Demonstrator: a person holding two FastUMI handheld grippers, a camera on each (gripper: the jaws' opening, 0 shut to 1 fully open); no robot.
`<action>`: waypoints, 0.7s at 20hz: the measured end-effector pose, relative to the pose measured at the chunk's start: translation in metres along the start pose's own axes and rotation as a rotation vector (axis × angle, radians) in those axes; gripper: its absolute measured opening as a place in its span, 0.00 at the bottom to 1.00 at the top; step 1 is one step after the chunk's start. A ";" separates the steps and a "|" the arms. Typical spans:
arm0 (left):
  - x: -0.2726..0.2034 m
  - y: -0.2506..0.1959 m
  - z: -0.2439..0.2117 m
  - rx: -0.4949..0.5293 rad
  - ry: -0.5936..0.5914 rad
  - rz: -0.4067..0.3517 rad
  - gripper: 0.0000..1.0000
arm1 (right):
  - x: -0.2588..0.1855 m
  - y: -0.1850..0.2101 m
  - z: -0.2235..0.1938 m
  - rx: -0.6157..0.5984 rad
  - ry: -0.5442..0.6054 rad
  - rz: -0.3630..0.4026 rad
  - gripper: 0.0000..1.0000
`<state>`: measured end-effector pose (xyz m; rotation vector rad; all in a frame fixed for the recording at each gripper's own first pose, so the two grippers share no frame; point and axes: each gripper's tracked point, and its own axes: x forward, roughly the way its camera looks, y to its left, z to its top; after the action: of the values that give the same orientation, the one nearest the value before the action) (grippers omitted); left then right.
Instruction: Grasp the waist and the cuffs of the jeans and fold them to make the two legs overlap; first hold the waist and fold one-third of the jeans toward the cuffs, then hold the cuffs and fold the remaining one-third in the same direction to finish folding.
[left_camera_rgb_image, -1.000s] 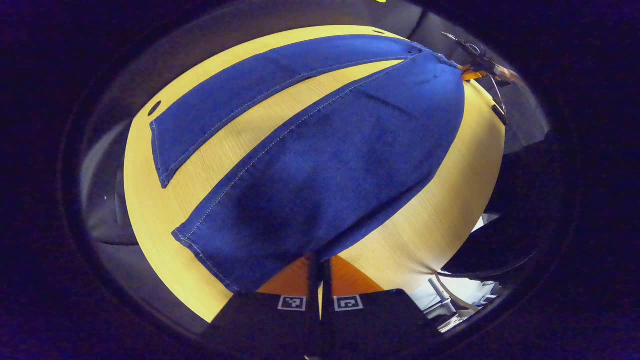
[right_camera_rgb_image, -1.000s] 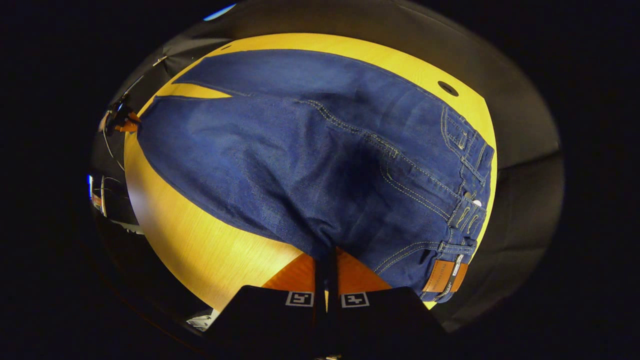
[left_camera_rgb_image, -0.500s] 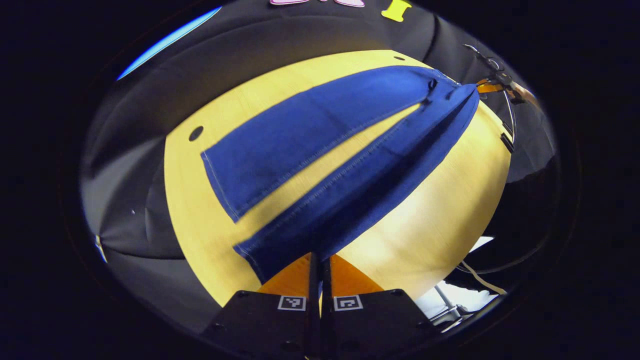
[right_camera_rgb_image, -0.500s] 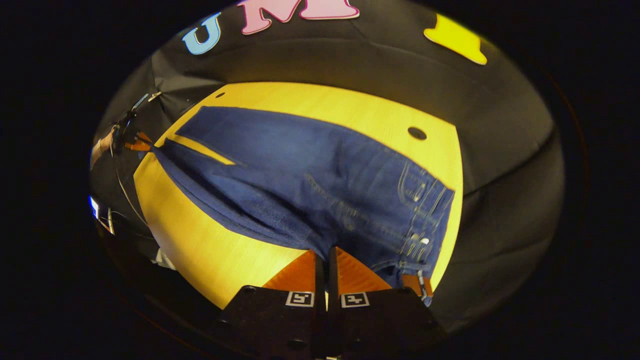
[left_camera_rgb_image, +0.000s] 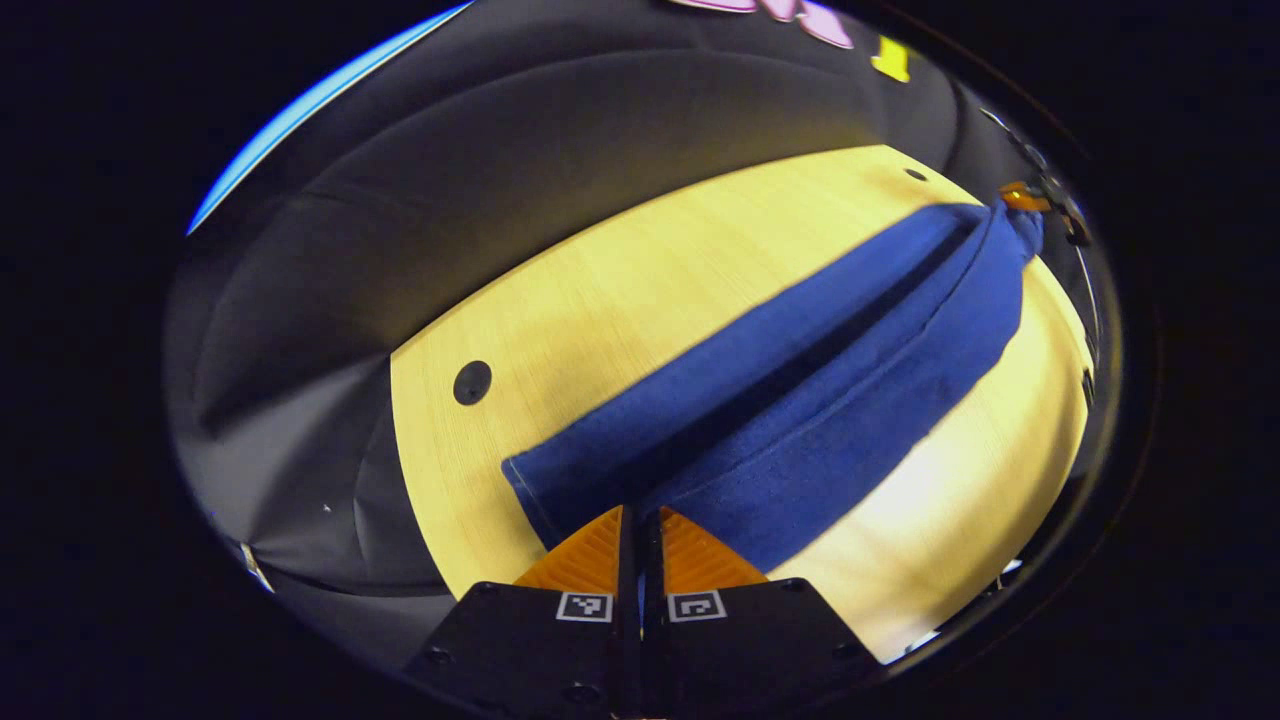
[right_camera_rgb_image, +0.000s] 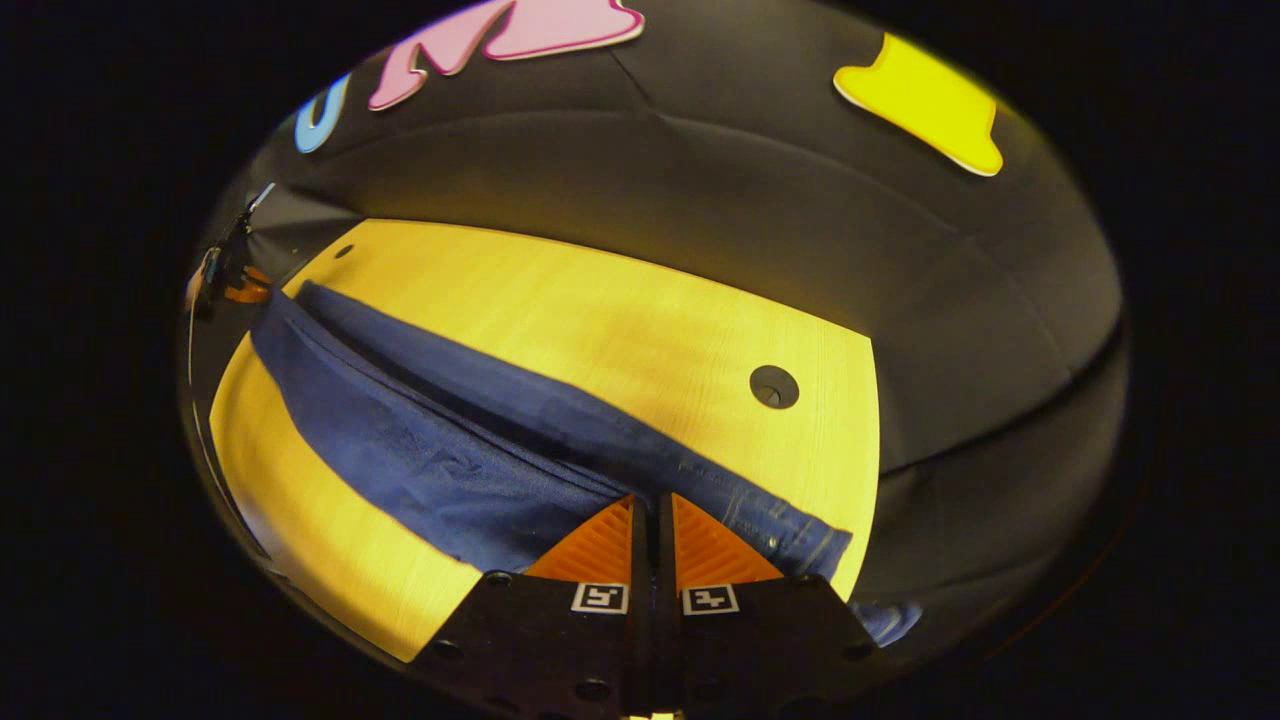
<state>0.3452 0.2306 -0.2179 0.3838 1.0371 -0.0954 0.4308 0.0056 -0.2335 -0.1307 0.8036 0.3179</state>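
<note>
- Your left gripper (left_camera_rgb_image: 640, 520) has its fingers pressed together, pinching the cuff end of the jeans (left_camera_rgb_image: 800, 400); your right gripper (right_camera_rgb_image: 655, 510) pinches the waist end the same way.
- In the last second you raised the near leg from flat on the tabletop (left_camera_rgb_image: 600, 300) and carried it toward the far leg.
- The near leg now hangs as a taut band between your two grippers, just above and beside the far leg, which lies on the wood.
- In the left gripper view, your other gripper (left_camera_rgb_image: 1020, 195) shows at the far right end of the jeans.
- This suggests the leg-over-leg fold is nearly done: lowering both ends should lay the legs together. The waist fold is not yet begun.
</note>
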 end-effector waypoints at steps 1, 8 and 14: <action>0.016 0.007 -0.001 -0.031 0.024 0.040 0.09 | 0.018 0.000 0.002 0.018 -0.006 -0.017 0.05; 0.028 0.042 -0.011 -0.120 -0.020 0.204 0.83 | 0.063 -0.006 0.004 0.005 -0.041 -0.086 0.59; -0.040 0.054 0.002 -0.232 -0.238 0.242 0.93 | -0.029 -0.050 0.052 0.240 -0.232 -0.079 0.98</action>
<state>0.3402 0.2758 -0.1685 0.2761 0.7505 0.1918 0.4638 -0.0360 -0.1770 0.0979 0.5995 0.1561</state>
